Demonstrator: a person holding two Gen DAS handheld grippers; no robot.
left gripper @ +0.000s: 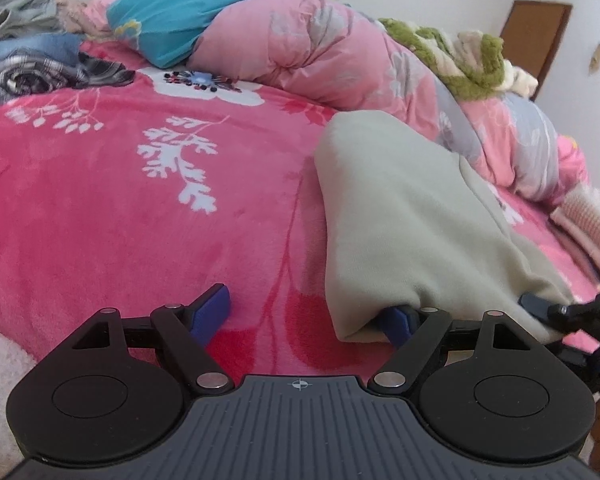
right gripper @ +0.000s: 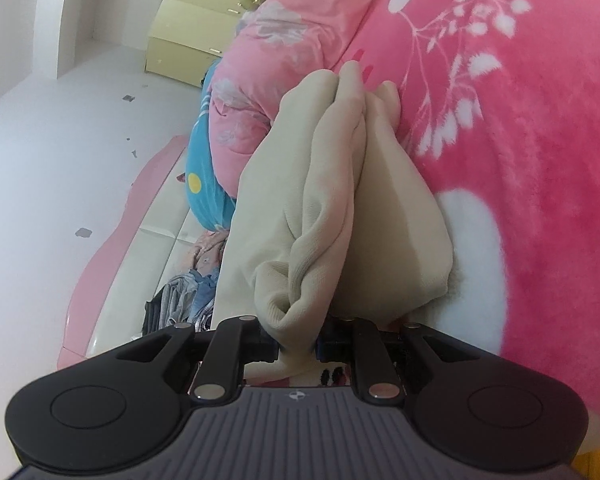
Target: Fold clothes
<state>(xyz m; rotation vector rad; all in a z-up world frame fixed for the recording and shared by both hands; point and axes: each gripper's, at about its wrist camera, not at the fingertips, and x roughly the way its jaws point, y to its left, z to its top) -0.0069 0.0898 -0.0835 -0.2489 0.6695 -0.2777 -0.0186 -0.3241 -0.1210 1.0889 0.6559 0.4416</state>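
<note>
A pale grey-beige garment (left gripper: 400, 220) lies in a long fold on the pink floral blanket (left gripper: 140, 220). In the left wrist view my left gripper (left gripper: 305, 316) is open wide just above the blanket. Its left blue fingertip (left gripper: 212, 312) is bare, and its right one (left gripper: 398, 320) is tucked under the garment's near edge. My right gripper (left gripper: 548, 312) shows at the right edge, holding the garment's near corner. In the right wrist view, which is rolled sideways, the right gripper (right gripper: 298, 346) is shut on a bunched fold of the garment (right gripper: 340, 200), which stretches away from the jaws.
A pink quilt heap (left gripper: 320, 48) and a blue pillow (left gripper: 180, 8) lie at the back of the bed. Folded dark and grey clothes (left gripper: 28, 64) sit at the far left, and a striped pink garment (left gripper: 588, 220) at the right. A brown door (left gripper: 536, 36) stands behind.
</note>
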